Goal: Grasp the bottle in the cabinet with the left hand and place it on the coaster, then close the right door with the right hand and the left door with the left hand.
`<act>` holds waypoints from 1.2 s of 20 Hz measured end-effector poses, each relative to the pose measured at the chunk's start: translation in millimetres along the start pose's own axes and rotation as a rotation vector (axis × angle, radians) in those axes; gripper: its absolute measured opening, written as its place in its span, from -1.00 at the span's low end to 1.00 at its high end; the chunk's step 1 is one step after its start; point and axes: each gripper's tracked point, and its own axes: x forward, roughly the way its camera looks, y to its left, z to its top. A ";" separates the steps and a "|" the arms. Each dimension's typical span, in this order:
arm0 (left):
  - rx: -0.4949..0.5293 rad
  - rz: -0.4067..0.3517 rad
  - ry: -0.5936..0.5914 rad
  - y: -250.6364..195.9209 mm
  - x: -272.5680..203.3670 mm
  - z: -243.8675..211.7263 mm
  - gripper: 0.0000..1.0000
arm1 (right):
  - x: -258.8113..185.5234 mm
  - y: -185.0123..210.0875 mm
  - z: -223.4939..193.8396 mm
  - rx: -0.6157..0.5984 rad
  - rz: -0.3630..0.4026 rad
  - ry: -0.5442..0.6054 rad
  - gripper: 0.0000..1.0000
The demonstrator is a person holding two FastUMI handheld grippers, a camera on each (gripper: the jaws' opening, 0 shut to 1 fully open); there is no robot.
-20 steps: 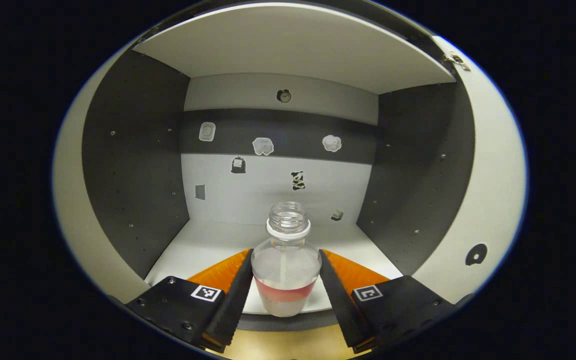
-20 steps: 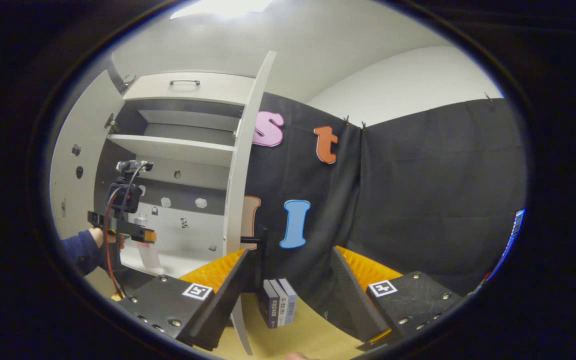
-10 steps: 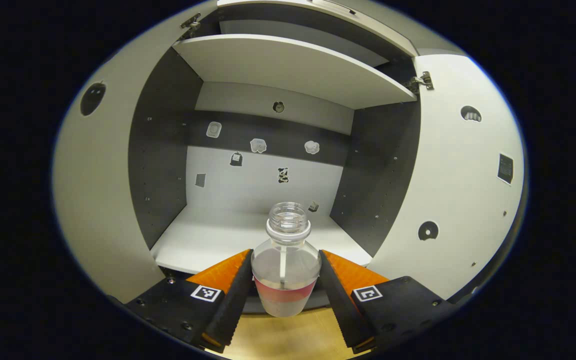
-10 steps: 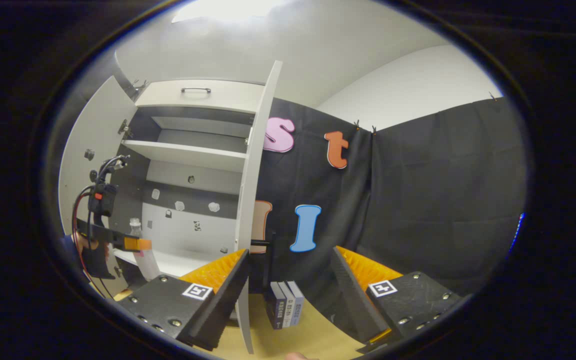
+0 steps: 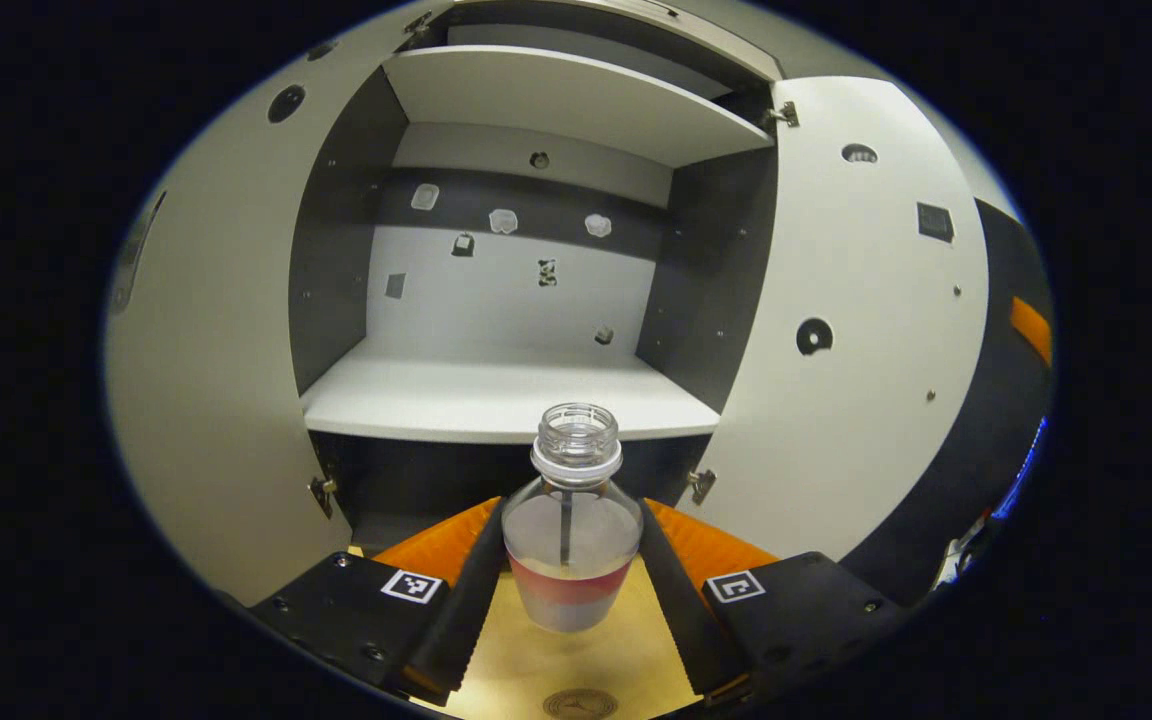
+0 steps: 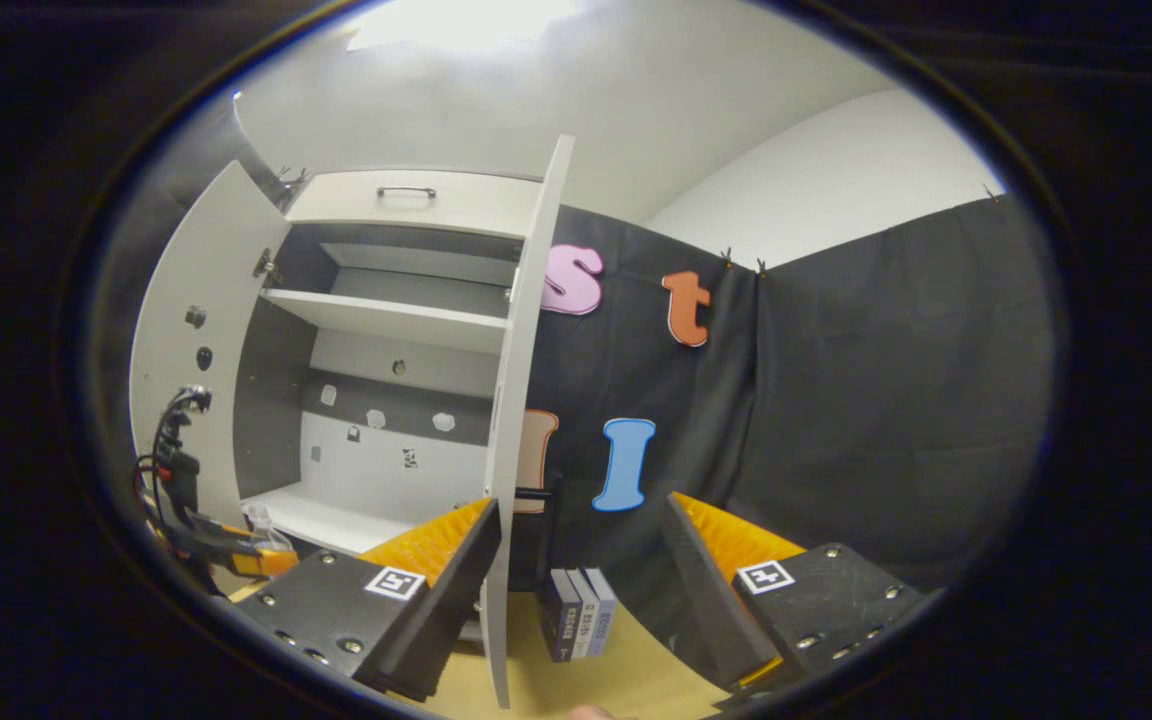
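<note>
**Bottle held clear of the open cabinet**

The left gripper (image 5: 570, 590) clamps both ribbed fingers on a capless clear plastic bottle (image 5: 572, 530) with a red band, upright above the pale wooden tabletop (image 5: 576, 655) and a round coaster (image 5: 580, 703) at the frame's bottom edge. The right gripper (image 6: 576, 590) stands agape, holding nothing. Beyond, the cabinet's flat white shelf (image 5: 496, 390) sits between the left door (image 5: 206, 400) and right door (image 5: 856, 330), both swung wide.

Black cloth (image 6: 836, 400) drapes the booth wall, clipped below a pale upper wall (image 6: 836, 170). Bright light (image 6: 466, 15) glares off the ceiling overhead. Down low, a wooden tabletop (image 6: 626, 680) with a few books (image 6: 581, 622) standing against the cloth.
</note>
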 end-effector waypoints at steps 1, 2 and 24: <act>0.003 -0.001 0.014 0.8 -2.3 -14.3 0.63 | -0.6 -0.8 -1.1 -0.002 -0.001 -0.002 0.96; 0.001 -0.004 0.031 1.0 -3.8 -31.5 0.63 | -1.1 -1.3 -0.2 -0.005 -0.002 -0.003 0.95; -0.111 -0.063 0.282 -9.8 -22.2 -228.5 0.65 | 1.7 6.4 -2.9 -0.060 0.019 -0.007 0.96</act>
